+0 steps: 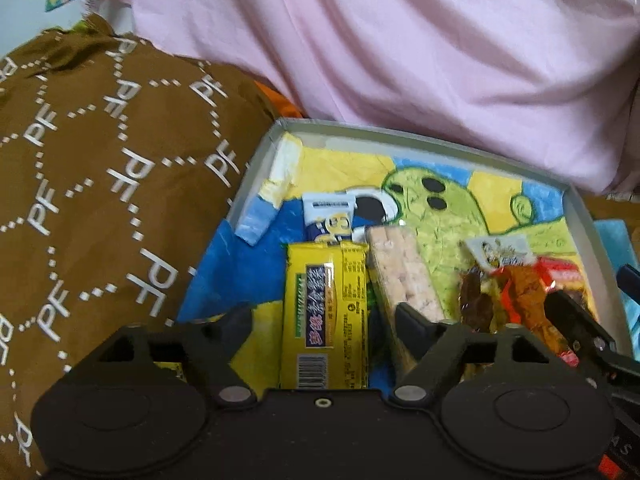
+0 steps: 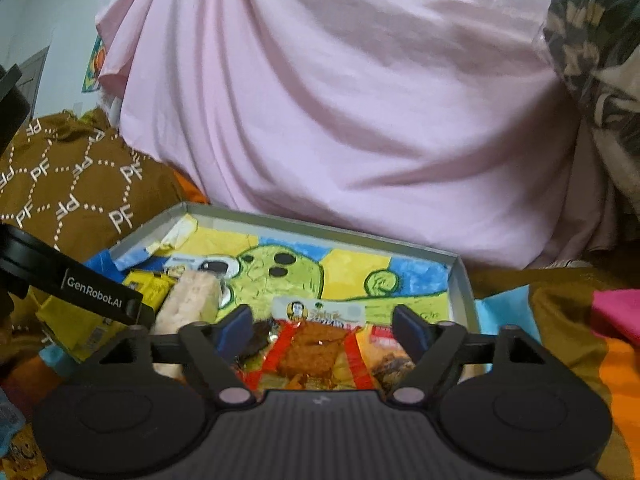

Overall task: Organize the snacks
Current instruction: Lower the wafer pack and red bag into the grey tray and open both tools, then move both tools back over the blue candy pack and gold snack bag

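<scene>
Yellow foil lies nearest: the yellow wafer pack (image 1: pixel 326 312) sits between the spread fingers of the left gripper (image 1: pixel 326 320), pads clear of its sides, so nothing is gripped. Its long axis runs from 6 to 12 o'clock in the left wrist view, barcode end toward the camera. Just beside it, at about 1 o'clock, the clear-wrapped puffed bar (image 1: pixel 404 276) lies nearly parallel, leaning a little toward 11. The right gripper (image 2: pixel 326 326) is likewise wide apart over the red-and-orange snack packet (image 2: pixel 310 350), its pads not pressing it; that packet's top seal points to 12 o'clock. All of these rest in the grey box lid (image 1: pixel 256 172), lined with a green cartoon drawing. Beyond it, at 12 o'clock, pink cloth (image 1: pixel 400 60) fills the view.

Judging from this, both snacks have been placed in the lid; the next move calls for backing both grippers out without dragging the packs askew.
</scene>
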Demonstrator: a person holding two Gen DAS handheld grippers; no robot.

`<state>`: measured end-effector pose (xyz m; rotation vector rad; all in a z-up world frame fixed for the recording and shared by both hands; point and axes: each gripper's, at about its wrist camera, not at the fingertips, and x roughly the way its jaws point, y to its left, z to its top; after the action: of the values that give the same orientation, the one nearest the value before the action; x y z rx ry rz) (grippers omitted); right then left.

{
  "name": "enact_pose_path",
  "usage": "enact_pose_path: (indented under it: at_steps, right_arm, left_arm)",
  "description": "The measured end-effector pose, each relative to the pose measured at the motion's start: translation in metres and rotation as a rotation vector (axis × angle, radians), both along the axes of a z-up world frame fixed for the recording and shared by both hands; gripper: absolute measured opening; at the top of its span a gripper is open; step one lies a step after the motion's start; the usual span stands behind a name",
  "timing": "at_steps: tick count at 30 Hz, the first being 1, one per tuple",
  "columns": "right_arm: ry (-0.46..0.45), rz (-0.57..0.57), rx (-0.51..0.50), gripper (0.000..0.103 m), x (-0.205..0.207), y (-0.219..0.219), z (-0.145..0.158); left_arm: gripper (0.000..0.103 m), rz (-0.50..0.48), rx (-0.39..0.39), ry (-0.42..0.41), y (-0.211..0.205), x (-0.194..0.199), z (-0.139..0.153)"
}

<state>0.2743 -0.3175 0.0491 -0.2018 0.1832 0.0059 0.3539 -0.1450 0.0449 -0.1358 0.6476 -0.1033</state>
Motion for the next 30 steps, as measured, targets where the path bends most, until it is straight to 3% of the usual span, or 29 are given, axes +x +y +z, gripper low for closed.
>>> enact_pose_path:
  at_steps: [8,18,30]
  right_arm:
    - [-0.079,-0.023,0.034,0.102,-0.039,0.003,0.016]
    - [-0.128,-0.012,0.081,0.103,-0.099,0.010,0.028]
    - [-0.094,0.023,0.115,0.103,-0.161,0.042,0.018]
  left_arm:
    - [0.102,0.010,-0.002,-0.102,0.009,-0.036,0.027]
    - [0.102,-0.002,0.003,-0.154,0.033,-0.097,0.048]
    - [0.102,0.004,0.029,-0.137,0.071,-0.161,0.042]
